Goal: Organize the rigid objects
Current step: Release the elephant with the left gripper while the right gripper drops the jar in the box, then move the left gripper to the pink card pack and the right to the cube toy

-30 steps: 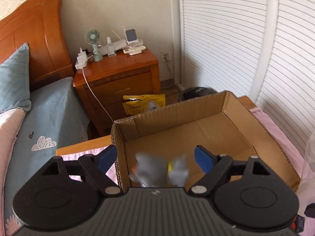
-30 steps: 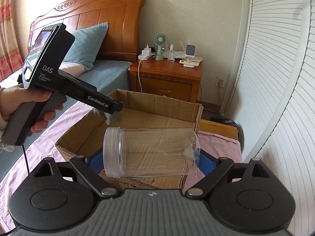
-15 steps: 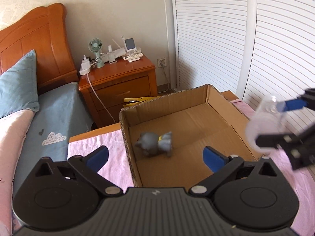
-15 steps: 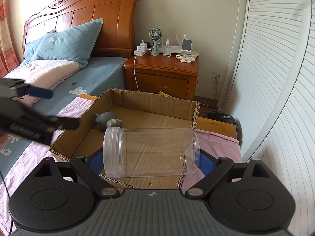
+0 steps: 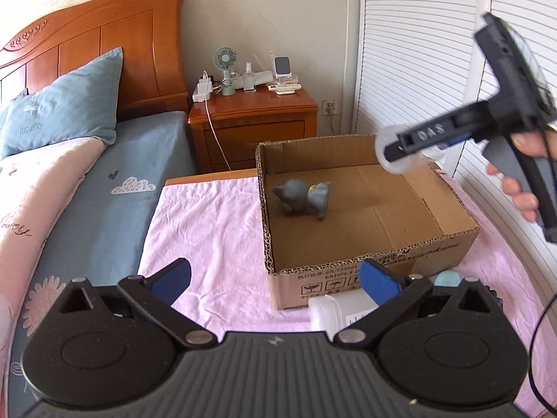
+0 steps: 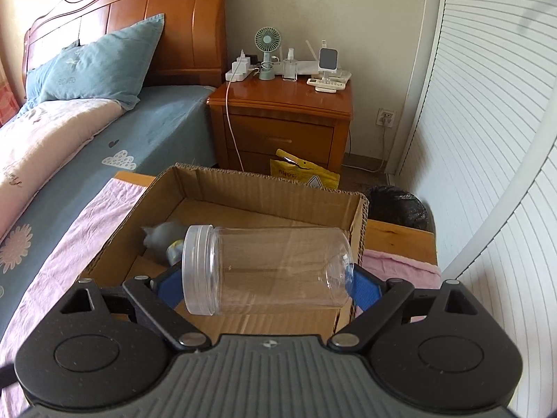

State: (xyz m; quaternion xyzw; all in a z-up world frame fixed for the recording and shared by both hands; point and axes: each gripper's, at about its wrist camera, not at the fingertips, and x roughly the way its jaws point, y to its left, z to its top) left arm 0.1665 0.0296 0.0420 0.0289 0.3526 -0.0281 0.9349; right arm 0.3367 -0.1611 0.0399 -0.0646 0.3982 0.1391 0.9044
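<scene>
Your right tool (image 6: 266, 280) clamped the jar (image 6: 268, 270) above the box (image 5: 369, 244); only your spread, empty left tool (image 5: 275, 277) saw a white bottle (image 5: 329, 315).

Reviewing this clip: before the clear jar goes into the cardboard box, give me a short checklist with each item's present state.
1. Clear jar clamped sideways in right gripper, lid end and base against the pads: ok.
2. Jar over the cardboard box opening: ok in both views.
3. Bare box floor beside the grey toy for the jar: ok.
4. Left gripper open, empty, outside the box: ok.
5. Jar lid screwed tight: cannot tell.
6. Height of jar above box floor: cannot tell.
</scene>
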